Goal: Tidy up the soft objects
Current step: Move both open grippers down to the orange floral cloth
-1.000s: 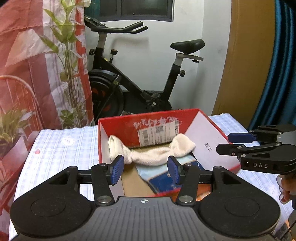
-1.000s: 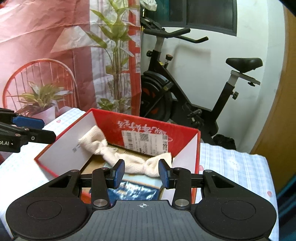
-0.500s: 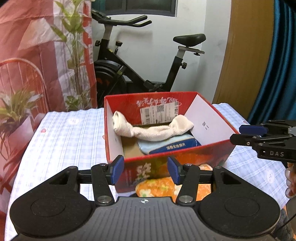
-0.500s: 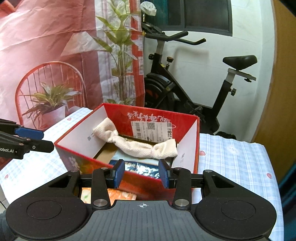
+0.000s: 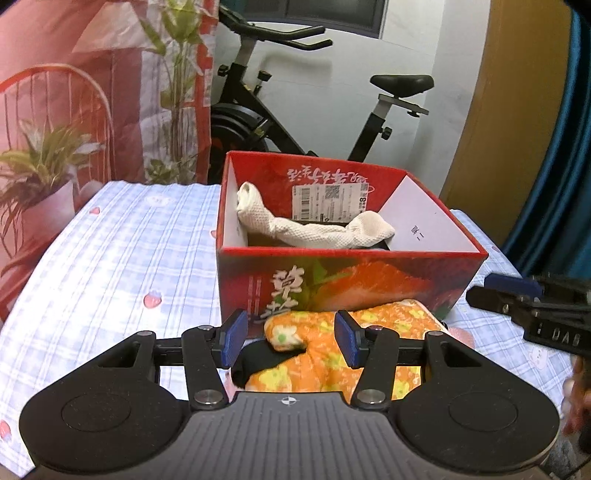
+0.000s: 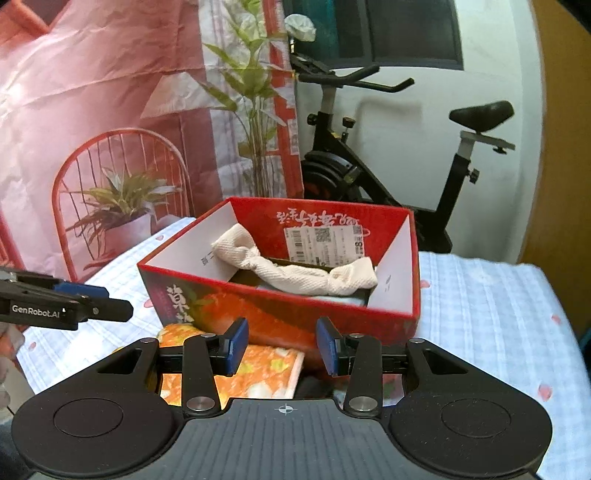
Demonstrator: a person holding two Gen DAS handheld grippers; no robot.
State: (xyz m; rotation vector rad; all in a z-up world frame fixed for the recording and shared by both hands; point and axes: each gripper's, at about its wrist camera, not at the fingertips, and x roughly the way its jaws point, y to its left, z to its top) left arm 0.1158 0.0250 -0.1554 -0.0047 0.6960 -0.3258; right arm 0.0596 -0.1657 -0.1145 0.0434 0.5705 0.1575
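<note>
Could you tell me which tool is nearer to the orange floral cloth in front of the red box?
Left. The left tool hangs open right over the orange floral cloth; the right tool is open over its far edge.

- Domestic room, lived-in; a spare room or bedroom corner by the look of it.
- Black exercise bike (image 5: 306,110) parked against a white wall, under a dark window (image 6: 413,33).
- Printed backdrop sheet (image 6: 92,110) hangs at the left, creased (it pictures a red wire chair, potted plants and pink walls, none of them real).
- Bench (image 5: 110,258) covered in a pale blue checked cloth dotted with small strawberry motifs, household linen.
- Red cardboard fruit box (image 5: 332,280) with a shipping label, reused as a storage bin.
- Teal curtain (image 5: 561,147) and a tan wooden panel (image 5: 513,110) at the right edge.
</note>
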